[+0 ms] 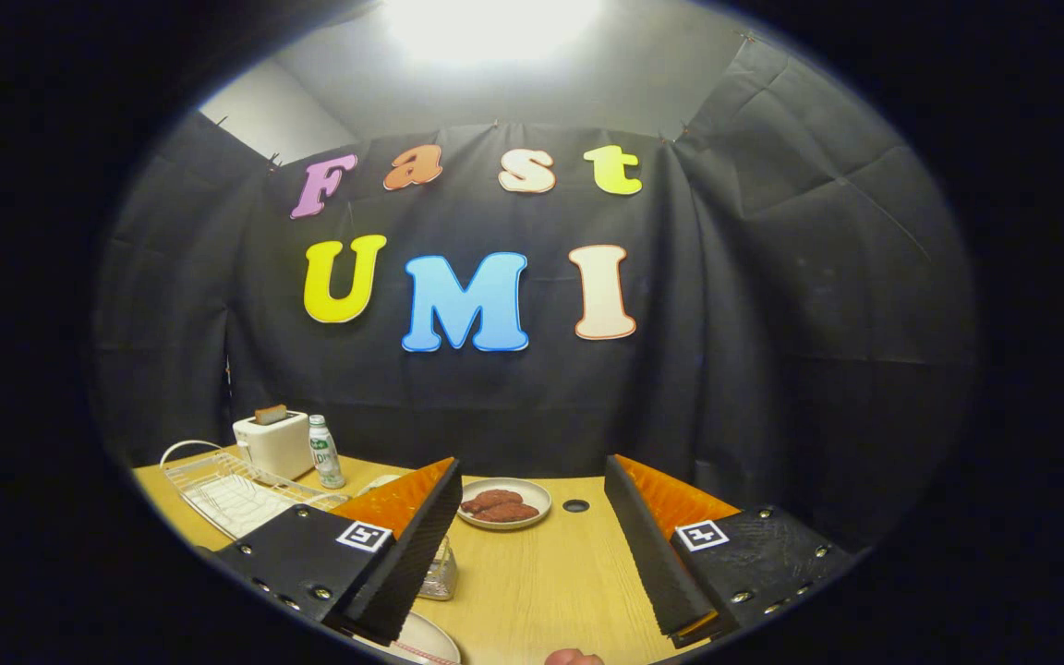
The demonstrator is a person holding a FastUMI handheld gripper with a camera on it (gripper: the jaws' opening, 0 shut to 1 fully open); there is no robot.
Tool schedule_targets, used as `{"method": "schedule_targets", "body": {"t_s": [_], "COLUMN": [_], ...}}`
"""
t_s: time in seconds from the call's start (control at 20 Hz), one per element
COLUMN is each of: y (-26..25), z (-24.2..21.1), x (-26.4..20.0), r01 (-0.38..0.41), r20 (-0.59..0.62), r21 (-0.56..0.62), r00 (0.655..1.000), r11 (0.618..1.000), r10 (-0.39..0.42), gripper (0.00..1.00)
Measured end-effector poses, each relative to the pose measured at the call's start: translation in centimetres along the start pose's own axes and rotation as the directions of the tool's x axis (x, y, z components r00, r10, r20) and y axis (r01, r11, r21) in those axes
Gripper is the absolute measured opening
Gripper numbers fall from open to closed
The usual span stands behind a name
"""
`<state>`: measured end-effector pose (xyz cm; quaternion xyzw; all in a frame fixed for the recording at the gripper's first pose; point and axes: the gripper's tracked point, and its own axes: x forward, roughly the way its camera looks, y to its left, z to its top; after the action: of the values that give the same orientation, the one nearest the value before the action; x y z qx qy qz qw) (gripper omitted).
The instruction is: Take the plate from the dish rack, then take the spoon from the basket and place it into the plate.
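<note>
Wooden counter against black cloth booth wall. Tongs wide open, holding nothing, bare counter between the fingers. One dish rack beyond the left finger; one toaster and one bottle, label unreadable, behind it. One plate with brown food ahead; another plate rim beneath the left finger.

The white wire dish rack stood on the wooden tabletop beyond the left finger, near a toaster. Part of a pale plate's rim lay flat on the table under the left finger. The basket and spoon could not be made out.
</note>
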<state>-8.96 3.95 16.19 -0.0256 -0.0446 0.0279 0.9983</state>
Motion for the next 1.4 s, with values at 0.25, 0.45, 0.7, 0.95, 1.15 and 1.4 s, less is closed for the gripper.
{"method": "schedule_targets", "body": {"t_s": [0.25,0.45,0.7,0.95,1.15,1.4], "y": [-2.2,-2.9,-2.3,-1.3,-0.4,-1.3], "z": [-7.0,-12.1,-16.5,-18.5,-18.2,-18.5], "x": [1.7,3.5,5.0,4.9,4.6,3.8], "r01": [0.014,0.004,-0.025,-0.062,-0.09,-0.027], "r20": [-0.026,-0.055,-0.083,-0.098,-0.076,-0.108], "r21": [0.032,0.054,0.107,0.084,0.043,0.01], "r00": [1.0,0.999,0.996,0.993,0.993,0.994], "r11": [0.999,0.999,0.994,0.995,0.995,1.0], "r10": [-0.013,-0.001,0.034,0.07,0.093,0.028], "gripper": [0.96,0.96,0.96,0.96,0.96,0.97]}}
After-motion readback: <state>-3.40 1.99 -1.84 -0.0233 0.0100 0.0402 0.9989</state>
